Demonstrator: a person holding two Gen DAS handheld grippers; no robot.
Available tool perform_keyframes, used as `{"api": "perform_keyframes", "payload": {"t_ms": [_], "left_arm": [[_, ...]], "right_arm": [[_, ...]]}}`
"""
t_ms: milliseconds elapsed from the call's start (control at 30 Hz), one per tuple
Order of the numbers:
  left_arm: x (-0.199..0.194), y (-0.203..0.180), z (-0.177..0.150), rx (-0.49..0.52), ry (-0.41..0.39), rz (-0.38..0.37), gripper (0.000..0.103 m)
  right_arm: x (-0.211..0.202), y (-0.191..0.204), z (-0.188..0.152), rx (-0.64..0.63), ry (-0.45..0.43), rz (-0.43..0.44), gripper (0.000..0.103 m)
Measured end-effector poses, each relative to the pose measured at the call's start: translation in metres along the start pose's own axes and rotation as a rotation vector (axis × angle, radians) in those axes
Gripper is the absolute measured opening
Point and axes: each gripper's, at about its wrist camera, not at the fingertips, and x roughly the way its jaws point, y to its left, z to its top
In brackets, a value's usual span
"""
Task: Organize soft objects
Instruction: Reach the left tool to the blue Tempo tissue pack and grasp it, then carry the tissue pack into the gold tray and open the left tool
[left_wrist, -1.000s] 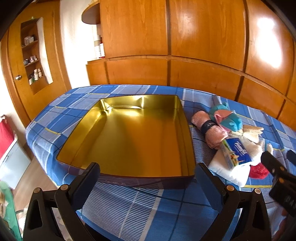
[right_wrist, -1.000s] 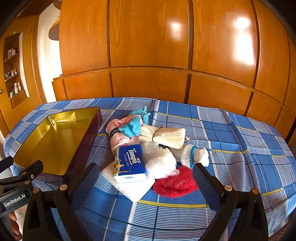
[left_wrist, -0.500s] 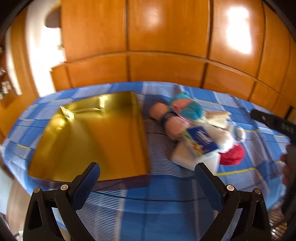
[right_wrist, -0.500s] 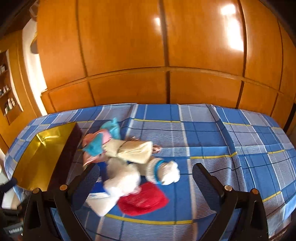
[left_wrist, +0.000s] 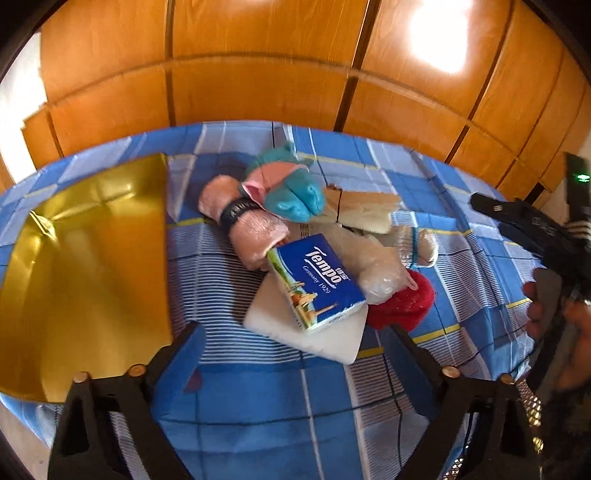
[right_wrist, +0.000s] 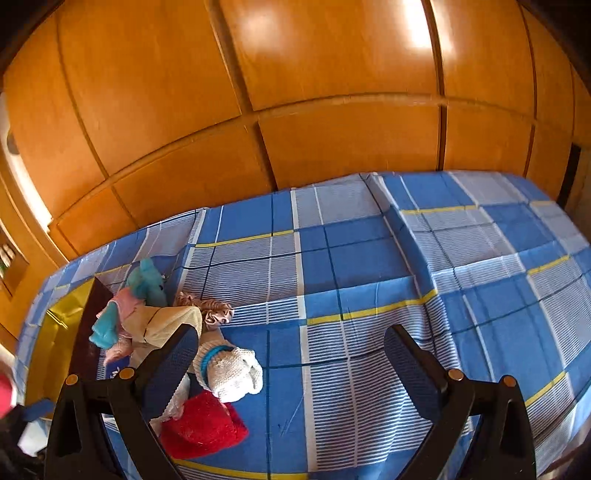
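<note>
A pile of soft things lies on the blue checked cloth: a pink rolled towel (left_wrist: 251, 229) with a black band, a teal and pink plush (left_wrist: 291, 192), a blue Tempo tissue pack (left_wrist: 317, 280) on a white pad (left_wrist: 280, 321), a red cloth (left_wrist: 406, 302) (right_wrist: 203, 424) and a white knitted sock (right_wrist: 229, 369). The gold tin tray (left_wrist: 74, 258) sits left of the pile. My left gripper (left_wrist: 291, 332) hovers before the pile, its jaws closing with nothing pressed between them. My right gripper (right_wrist: 290, 332) is open over bare cloth, its left finger beside the pile.
A wooden panelled wall (right_wrist: 295, 92) runs behind the bed. The cloth (right_wrist: 443, 277) stretches to the right of the pile. At the right edge of the left wrist view a hand (left_wrist: 543, 306) holds the other gripper's black body.
Both views have swung right. The left gripper went from the gold tray to the pile, and its fingers stand slightly closer together. The right gripper went from the pile to bare cloth.
</note>
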Motion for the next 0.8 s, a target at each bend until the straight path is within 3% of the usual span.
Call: {"api": "perform_keyframes", "payload": {"t_ms": [167, 433, 500, 567, 667, 800], "left_arm": [[0.032, -0.006, 0.022, -0.020, 0.069, 0.021, 0.081], [0.074, -0.005, 0.046, -0.104, 0.156, 0.038, 0.081], [0.083, -0.004, 0.046, -0.108, 0.173, 0.030, 0.073], [0.085, -0.003, 0.045, -0.116, 0.165, 0.013, 0.064], [0.075, 0.005, 0.041, -0.132, 0.130, -0.022, 0.060], [0.058, 0.014, 0.028, -0.135, 0.099, -0.038, 0.059]], "right_arm": [[0.001, -0.004, -0.001, 0.031, 0.012, 0.028, 0.103], [0.000, -0.004, 0.000, 0.043, 0.020, 0.049, 0.103], [0.001, -0.004, 0.000, 0.039, 0.020, 0.047, 0.103], [0.002, -0.004, 0.000, 0.037, 0.019, 0.046, 0.103], [0.002, -0.005, 0.000, 0.038, 0.019, 0.045, 0.102], [0.005, -0.004, -0.001, 0.036, 0.031, 0.055, 0.094]]}}
